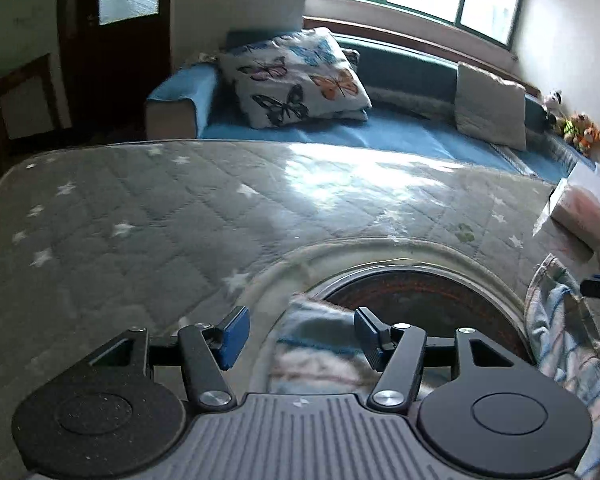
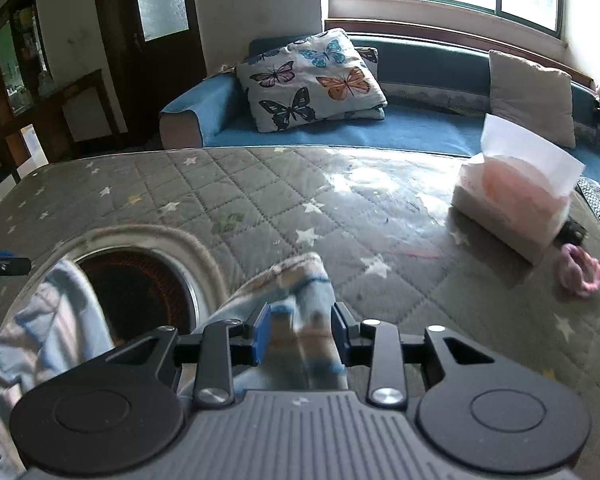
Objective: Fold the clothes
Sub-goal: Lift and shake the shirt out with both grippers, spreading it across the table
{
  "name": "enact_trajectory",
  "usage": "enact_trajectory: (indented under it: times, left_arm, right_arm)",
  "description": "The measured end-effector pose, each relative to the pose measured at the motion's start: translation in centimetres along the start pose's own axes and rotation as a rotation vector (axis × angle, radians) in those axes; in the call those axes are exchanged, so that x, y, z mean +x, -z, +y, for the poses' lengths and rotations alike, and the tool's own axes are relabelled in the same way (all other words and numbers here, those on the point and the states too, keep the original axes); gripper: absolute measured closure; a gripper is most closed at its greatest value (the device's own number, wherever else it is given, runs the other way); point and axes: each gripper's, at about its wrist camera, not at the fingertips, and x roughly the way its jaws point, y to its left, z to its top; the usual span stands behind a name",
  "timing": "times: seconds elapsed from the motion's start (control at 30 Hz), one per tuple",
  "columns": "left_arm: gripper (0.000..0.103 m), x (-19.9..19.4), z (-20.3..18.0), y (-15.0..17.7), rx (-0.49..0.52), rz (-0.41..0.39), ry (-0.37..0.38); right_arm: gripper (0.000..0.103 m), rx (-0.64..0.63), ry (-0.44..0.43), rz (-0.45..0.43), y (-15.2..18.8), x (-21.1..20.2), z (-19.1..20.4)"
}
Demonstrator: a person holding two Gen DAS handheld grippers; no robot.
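In the left wrist view, my left gripper (image 1: 300,334) sits at the bottom centre with its blue pads spread fairly wide. A fold of the pale blue striped garment (image 1: 316,344) lies between them, blurred, and neither pad presses on it as far as I can see. Right of it is the round dark opening (image 1: 424,296) in the grey star-quilted cover (image 1: 140,216) on the bench. At the right edge more of the same garment hangs down, with the tip of my other gripper just showing beside it. Along the top, a butterfly pillow (image 1: 296,76) rests on the blue sofa (image 1: 380,132), under a window.

In the right wrist view, the garment (image 2: 296,308) drapes at the lower left across the round opening (image 2: 140,292), then runs in a band to the bottom centre. There my right gripper (image 2: 300,334) stands narrow, with the band between its pads; the cloth is blurred, so I cannot tell whether the pads clamp it. Farther right, a tissue pack (image 2: 512,212) stands on the cover, with a pink hair tie (image 2: 580,272) just beside it.
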Motion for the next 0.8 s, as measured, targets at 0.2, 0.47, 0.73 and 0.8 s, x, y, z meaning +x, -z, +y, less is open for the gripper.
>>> enact_trajectory:
  times: [0.2, 0.47, 0.73, 0.8]
  left_arm:
    - [0.044, 3.0, -0.4, 0.1, 0.031, 0.042, -0.007]
    - [0.092, 4.1, 0.0, 0.2, 0.03, 0.064, 0.055]
    - [0.1, 0.0, 1.8, -0.4, 0.033, -0.125, -0.018]
    - [0.1, -1.3, 3.3, -1.1, -0.017, -0.186, -0.059]
  right_arm:
    - [0.069, 0.008, -0.002, 0.019, -1.2, 3.2, -0.8]
    - [0.07, 0.027, -0.026, 0.058, -1.4, 6.6, -1.0]
    - [0.099, 0.011, 0.0, -0.038, -2.3, 4.1, -0.5]
    - [0.099, 0.033, 0.014, -0.088, -3.1, 3.1, -1.0]
